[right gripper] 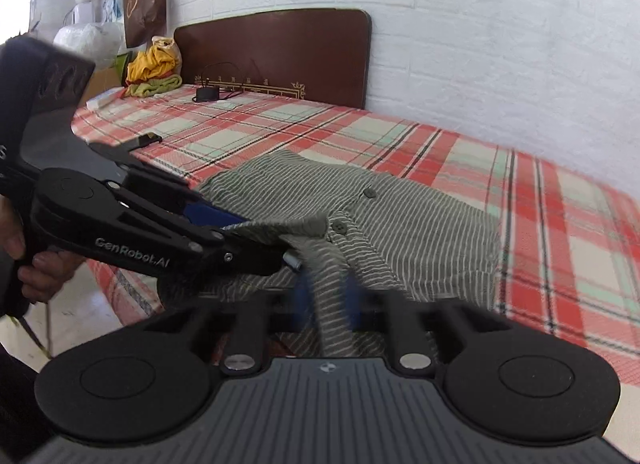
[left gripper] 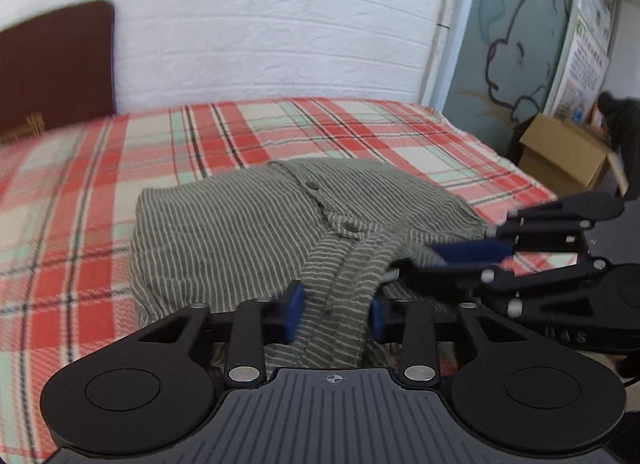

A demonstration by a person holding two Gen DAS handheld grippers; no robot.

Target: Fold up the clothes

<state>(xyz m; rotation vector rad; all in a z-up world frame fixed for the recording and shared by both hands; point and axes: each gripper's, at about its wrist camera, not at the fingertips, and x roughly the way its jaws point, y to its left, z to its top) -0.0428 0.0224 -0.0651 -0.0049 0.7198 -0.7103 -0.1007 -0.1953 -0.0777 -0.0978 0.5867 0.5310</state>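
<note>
Left tool (left gripper: 334,314) and right tool (right gripper: 330,304) both pinching soft grey striped button shirt (left gripper: 240,224), lower middle; mid-fold, needing level carrying.

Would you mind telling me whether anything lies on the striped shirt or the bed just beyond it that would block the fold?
Nothing visible does. Both the left gripper and right gripper already pinch the striped shirt, and the plaid bedsheet beyond it is bare.
</note>
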